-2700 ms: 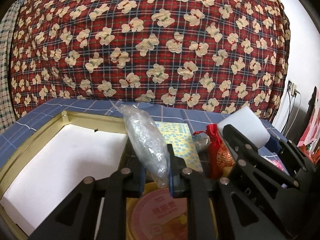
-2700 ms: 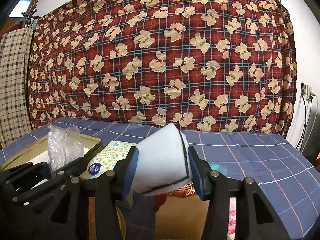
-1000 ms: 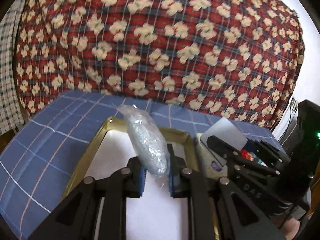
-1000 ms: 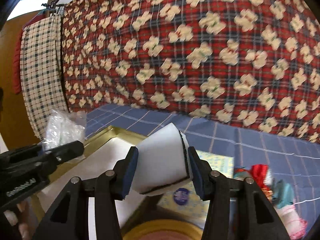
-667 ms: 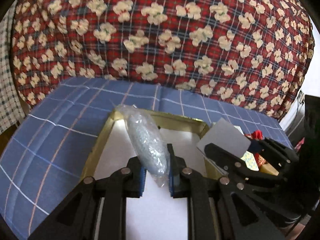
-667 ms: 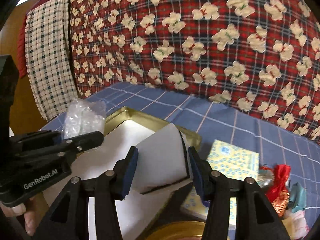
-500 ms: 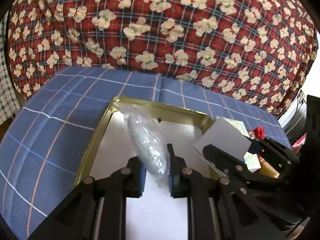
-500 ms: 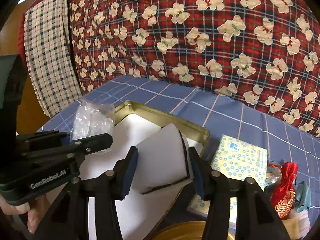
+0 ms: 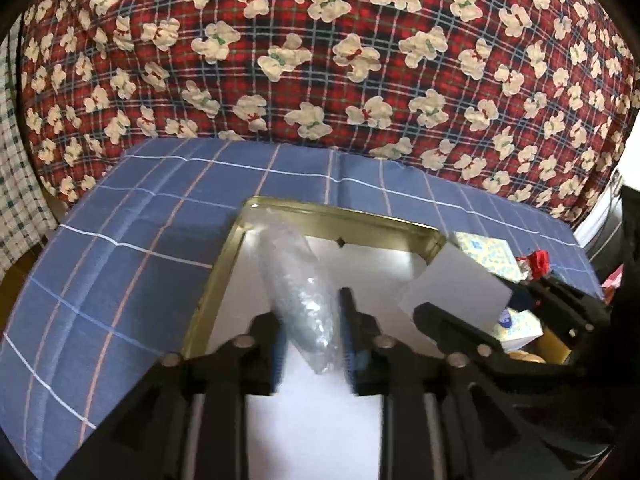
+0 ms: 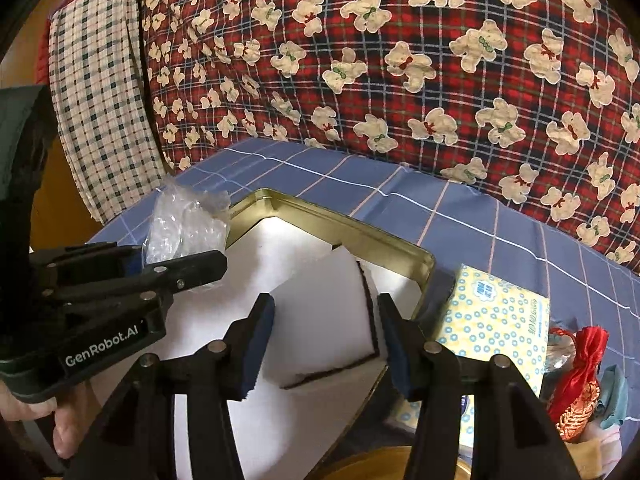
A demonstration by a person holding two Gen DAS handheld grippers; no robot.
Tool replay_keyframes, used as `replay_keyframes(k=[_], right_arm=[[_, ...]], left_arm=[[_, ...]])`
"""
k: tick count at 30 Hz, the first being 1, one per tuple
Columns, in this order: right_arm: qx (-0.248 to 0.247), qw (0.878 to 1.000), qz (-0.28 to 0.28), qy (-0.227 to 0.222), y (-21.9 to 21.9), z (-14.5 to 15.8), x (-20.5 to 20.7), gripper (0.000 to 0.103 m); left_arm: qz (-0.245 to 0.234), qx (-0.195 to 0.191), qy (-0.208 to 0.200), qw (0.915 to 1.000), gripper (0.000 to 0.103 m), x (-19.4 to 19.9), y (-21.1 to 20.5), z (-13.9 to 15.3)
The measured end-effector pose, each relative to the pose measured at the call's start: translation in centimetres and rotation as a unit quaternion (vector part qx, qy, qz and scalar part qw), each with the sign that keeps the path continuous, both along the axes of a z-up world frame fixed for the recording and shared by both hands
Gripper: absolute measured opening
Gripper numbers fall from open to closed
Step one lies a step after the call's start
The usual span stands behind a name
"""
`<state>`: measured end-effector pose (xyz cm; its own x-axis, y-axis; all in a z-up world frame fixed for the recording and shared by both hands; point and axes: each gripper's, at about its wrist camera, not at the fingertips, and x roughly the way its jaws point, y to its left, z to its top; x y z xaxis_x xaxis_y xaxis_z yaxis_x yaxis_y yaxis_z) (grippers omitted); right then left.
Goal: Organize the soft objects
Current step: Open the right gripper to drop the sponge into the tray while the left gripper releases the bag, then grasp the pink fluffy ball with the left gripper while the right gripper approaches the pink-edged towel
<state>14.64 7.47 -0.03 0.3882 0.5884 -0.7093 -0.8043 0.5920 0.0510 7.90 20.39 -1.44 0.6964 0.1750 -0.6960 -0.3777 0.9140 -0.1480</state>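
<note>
Jaws, left: the left gripper (image 9: 312, 336) is clamped on a clear bubble-wrap bag (image 9: 298, 292), which stands up between its two blue-padded fingers and leans away from the camera.
Jaws, right: the right gripper (image 10: 324, 344) squeezes a white foam block (image 10: 326, 320) with a thin dark seam along its right and lower edges; both blue pads press against its sides.
Bubble-wrap bag, position: held above the near-left part of a gold metal tin (image 9: 340, 216), its upper end reaching toward the tin's far-left corner. From the right wrist view the bag (image 10: 184, 228) sticks up out of the left gripper (image 10: 172, 272), level with the tin's left rim.
Foam block, position: held over the right half of the tin (image 10: 352, 236), close to its white lining; whether it touches the lining cannot be told. In the left wrist view the block (image 9: 456, 284) shows as a pale slab at the tin's right rim, with the right gripper (image 9: 492, 340) behind it.
Tin: rectangular, shallow, gold-rimmed, lined in white, lying on a blue checked tablecloth (image 9: 120, 248).
Right of the tin: a yellow tissue pack with blue rings (image 10: 496, 320) lies just beside the rim; past it sit a red embroidered pouch (image 10: 576, 384) and a small teal item (image 10: 612, 396).
Backdrop: a red plaid cloth with cream bears (image 9: 320, 60) hangs behind the table; a green-and-white checked cloth (image 10: 96, 92) hangs at the left.
Hand: a fingertip (image 10: 64, 436) shows under the left gripper's body at the lower-left edge.
</note>
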Motion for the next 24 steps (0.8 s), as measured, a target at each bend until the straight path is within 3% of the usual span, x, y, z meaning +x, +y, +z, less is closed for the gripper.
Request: replay_keyframes(k=[2, 6, 11, 24], right_arm=[[0.001, 1.000, -0.005, 0.000, 0.0, 0.1, 0.0, 0.070], [0.024, 1.000, -0.011, 0.003, -1.0, 0.5, 0.2, 0.070], [0.054, 0.998, -0.021, 0.002, -2.8, 1.3, -0.2, 0.071], [0.074, 0.991, -0.043, -0.099, -12.4, 2.6, -4.9, 0.075]], left_arm=[[0.005, 0.004, -0.006, 1.0000, 0.039, -0.3, 0.2, 0.2], [0.018, 0.004, -0.028, 0.9994, 0.067, -1.3, 0.5, 0.8], [0.020, 0.013, -0.052, 0.9984, 0.069, -2.3, -0.6, 1.0], [-0.049, 0.051, -0.119, 0.9904, 0.078, -4.4, -10.2, 2.0]])
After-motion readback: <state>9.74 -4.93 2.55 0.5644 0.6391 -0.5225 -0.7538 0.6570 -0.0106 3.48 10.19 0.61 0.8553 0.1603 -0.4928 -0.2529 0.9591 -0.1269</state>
